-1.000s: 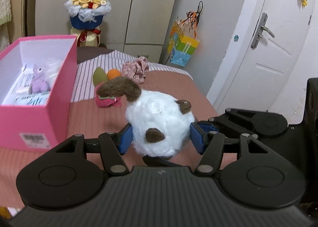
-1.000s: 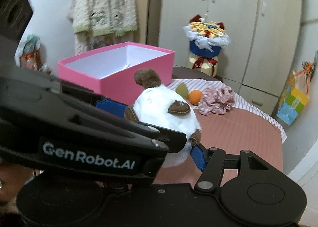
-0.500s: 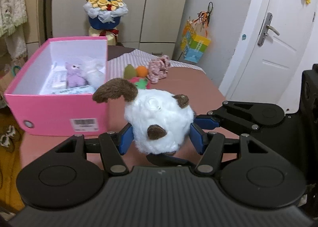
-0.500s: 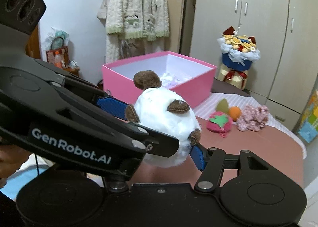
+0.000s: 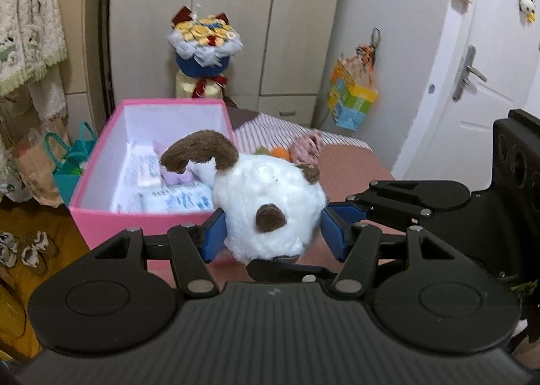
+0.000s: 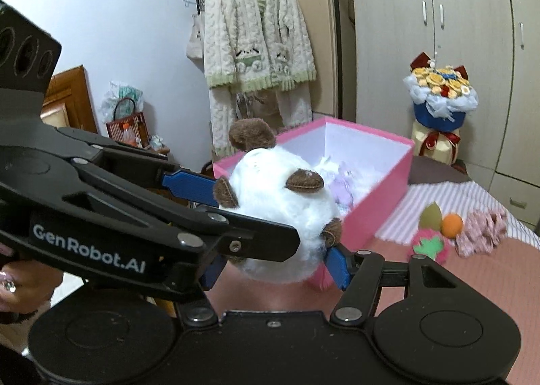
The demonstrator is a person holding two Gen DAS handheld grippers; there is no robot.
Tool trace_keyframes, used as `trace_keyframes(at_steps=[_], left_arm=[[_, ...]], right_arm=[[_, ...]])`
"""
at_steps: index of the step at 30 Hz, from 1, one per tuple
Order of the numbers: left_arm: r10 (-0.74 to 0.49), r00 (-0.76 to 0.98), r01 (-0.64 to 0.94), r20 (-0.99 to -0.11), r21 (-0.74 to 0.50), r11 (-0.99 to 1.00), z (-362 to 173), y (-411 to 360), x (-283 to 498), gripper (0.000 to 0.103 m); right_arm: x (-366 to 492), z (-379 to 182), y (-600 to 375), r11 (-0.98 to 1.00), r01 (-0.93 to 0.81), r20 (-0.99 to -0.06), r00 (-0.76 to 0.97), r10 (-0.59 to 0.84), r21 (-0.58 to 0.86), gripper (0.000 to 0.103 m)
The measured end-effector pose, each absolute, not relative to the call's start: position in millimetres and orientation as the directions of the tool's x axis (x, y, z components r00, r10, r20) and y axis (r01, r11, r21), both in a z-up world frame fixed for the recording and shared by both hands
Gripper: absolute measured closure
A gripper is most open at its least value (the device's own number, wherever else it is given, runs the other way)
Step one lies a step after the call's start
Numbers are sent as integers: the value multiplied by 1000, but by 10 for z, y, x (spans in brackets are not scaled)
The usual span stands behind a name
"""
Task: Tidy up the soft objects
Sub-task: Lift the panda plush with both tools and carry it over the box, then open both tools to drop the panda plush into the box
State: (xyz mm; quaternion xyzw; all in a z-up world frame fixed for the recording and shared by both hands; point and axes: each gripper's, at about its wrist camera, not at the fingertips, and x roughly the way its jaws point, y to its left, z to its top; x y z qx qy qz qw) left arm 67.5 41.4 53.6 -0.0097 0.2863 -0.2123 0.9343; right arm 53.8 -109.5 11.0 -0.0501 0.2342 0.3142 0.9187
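A round white plush toy point(image 5: 270, 209) with brown ears and tail is held in the air, clamped by both grippers at once. My left gripper point(image 5: 271, 233) is shut on its sides; my right gripper point(image 6: 273, 267) is shut on it too, crossing the left one. The toy also shows in the right wrist view point(image 6: 280, 213). It hangs at the near right corner of an open pink box point(image 5: 101, 162), seen in the right wrist view point(image 6: 381, 189) as well. Inside lie a small purple plush point(image 6: 342, 187) and white packets point(image 5: 175, 199).
On the reddish bed cover point(image 6: 472, 283) lie a pink strawberry plush point(image 6: 430, 246), a green piece point(image 6: 430, 213), an orange ball point(image 6: 451, 223) and a pink scrunchie point(image 6: 482, 233). A bouquet point(image 5: 204, 44) stands behind the box. Bags point(image 5: 67, 162) and shoes are on the floor left.
Both grippers have carried the plush toy up and leftward toward the pink box. The box interior now shows from higher up. The grip on the toy has not changed.
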Motion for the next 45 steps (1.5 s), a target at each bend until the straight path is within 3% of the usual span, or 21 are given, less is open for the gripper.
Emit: trace_keyframes(at_steps=[16, 22, 30, 36, 40, 45], left_arm=[[-326, 827, 245, -458, -228, 942, 517, 815, 1668, 45], [-315, 794, 178, -520, -297, 938, 241, 946, 2082, 45], [-330, 742, 139, -584, -348, 927, -33, 1056, 2392, 45], [-253, 770, 113, -586, -265, 958, -46, 964, 2416, 46], [-214, 801, 122, -559, -198, 973, 62, 916, 2276, 44], [-205, 834, 135, -512, -170, 976, 264, 955, 2011, 41]], right_arm=[[1701, 293, -839, 752, -618, -440, 623, 647, 231, 35], [2180, 94, -732, 732, -617, -515, 545, 662, 288, 35], [2567, -108, -615, 745, -615, -606, 497, 621, 259, 35], [2566, -137, -541, 782, -611, -614, 574, 542, 118, 34], [2530, -125, -624, 789, -592, -619, 561, 550, 165, 34], [2237, -14, -738, 791, -601, -594, 595, 541, 119, 34]])
